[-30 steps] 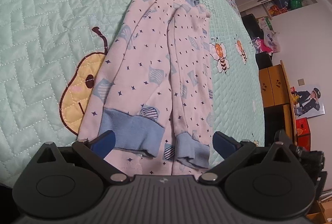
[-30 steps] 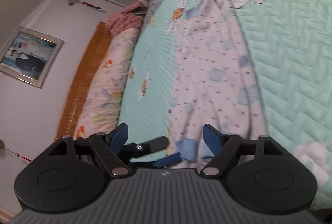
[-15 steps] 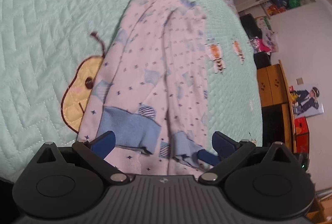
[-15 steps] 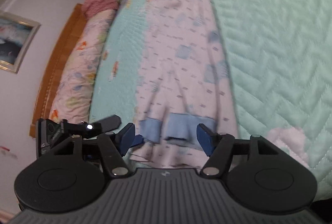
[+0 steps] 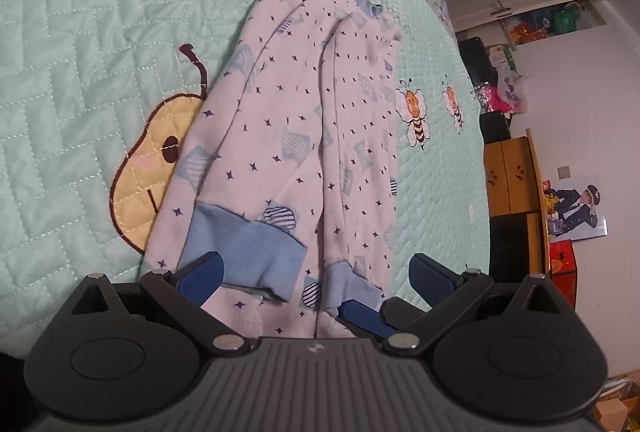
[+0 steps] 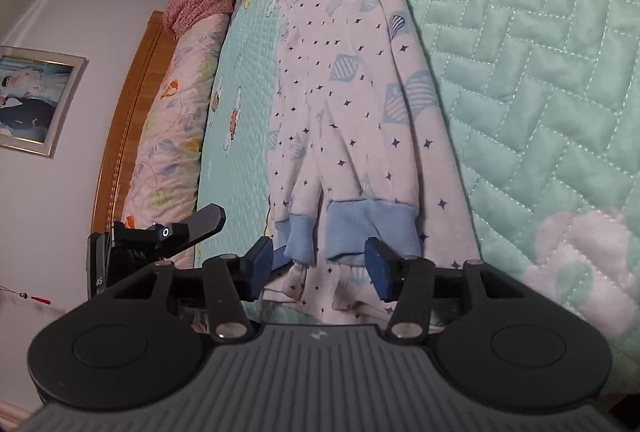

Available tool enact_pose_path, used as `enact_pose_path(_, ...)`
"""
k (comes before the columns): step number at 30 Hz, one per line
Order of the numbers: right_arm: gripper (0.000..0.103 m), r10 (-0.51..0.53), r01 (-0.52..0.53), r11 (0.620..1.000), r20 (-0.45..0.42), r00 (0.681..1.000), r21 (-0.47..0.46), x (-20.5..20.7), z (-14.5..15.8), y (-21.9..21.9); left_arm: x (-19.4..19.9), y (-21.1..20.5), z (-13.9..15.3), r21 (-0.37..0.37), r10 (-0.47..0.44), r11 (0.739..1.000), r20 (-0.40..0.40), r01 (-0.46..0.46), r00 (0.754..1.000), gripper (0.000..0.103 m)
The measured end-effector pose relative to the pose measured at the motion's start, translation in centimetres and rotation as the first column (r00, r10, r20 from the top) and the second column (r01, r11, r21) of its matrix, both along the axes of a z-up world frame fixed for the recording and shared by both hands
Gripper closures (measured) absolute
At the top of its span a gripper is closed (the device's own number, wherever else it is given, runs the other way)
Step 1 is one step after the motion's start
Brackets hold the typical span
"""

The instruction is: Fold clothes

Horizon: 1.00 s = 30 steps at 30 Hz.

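Left wrist view: my left gripper (image 5: 316, 274) jaws wide apart, nothing pinched. Pajama top (image 5: 304, 119) lies flat on green quilt (image 5: 80, 11), both sleeves already folded in. Hem not yet lifted.

Right wrist view: my right gripper (image 6: 318, 266) jaws just been closing, hem and blue cuffs (image 6: 370, 228) between them, not clamped yet. Bottom-to-collar fold left.

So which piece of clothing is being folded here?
Look at the mint green quilted bedspread. Lying flat on it is a long pale pink top, beside the stitched yellow pear. It alone has tiny dark stars, striped patches and blue cuffs.
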State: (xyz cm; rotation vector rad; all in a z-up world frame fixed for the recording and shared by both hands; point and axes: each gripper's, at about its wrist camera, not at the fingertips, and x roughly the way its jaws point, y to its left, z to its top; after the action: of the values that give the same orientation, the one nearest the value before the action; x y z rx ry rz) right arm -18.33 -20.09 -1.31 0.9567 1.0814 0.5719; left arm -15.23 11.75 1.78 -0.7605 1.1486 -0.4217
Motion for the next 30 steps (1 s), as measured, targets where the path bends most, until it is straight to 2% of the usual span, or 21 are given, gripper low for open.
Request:
enact_pose_path(3, 0.040, 0.018, -0.018, 0.999, 0.002, 1.000, -0.031, -0.4, 0.4, -0.2, -0.8, -0.4, 1.5, 0.084, -0.043, 0.996, 0.053, 0.039, 0.998, 0.001)
enact_pose_path(6, 0.037, 0.023, -0.022, 0.999, 0.006, 1.000, -0.027, -1.0, 0.6, -0.5, -1.8, 0.0, 2.3, 0.080, -0.051, 0.996, 0.098, 0.043, 0.994, 0.001)
enact_pose_path(11, 0.036, 0.021, -0.021, 0.999, 0.007, 1.000, -0.028, -1.7, 0.8, -1.0, -2.3, 2.0, 3.1, 0.086, 0.033, 0.995, 0.118, -0.043, 0.992, 0.001)
enact_pose_path(14, 0.033, -0.004, 0.005, 1.000, 0.040, 0.999, -0.019, -2.0, 1.8, -1.9, -2.2, 3.5, 3.4, 0.096, 0.085, 0.991, 0.128, -0.097, 0.988, 0.001)
enact_pose_path(18, 0.028, -0.092, 0.089, 0.995, 0.058, 0.994, 0.047, -2.2, 2.5, -4.5, -2.0, 5.3, 2.8, 0.112, 0.127, 0.984, 0.107, -0.139, 0.986, 0.001)
enact_pose_path(22, 0.028, -0.154, 0.153, 0.988, 0.045, 0.987, 0.019, -2.2, 1.9, -6.5, -1.7, 5.8, 0.9, 0.130, 0.137, 0.981, 0.040, -0.141, 0.990, 0.001)
enact_pose_path(27, 0.028, -0.146, 0.145, 0.989, -0.012, 0.989, -0.041, -2.0, -0.1, -6.8, -1.3, 5.2, -0.1, 0.099, 0.096, 0.990, 0.014, -0.097, 0.995, 0.001)
enact_pose_path(30, 0.027, -0.116, 0.116, 0.993, -0.018, 0.993, -0.015, -1.6, -0.7, -6.2, -0.7, 4.8, -0.6, 0.054, 0.072, 0.996, -0.019, -0.071, 0.997, 0.000)
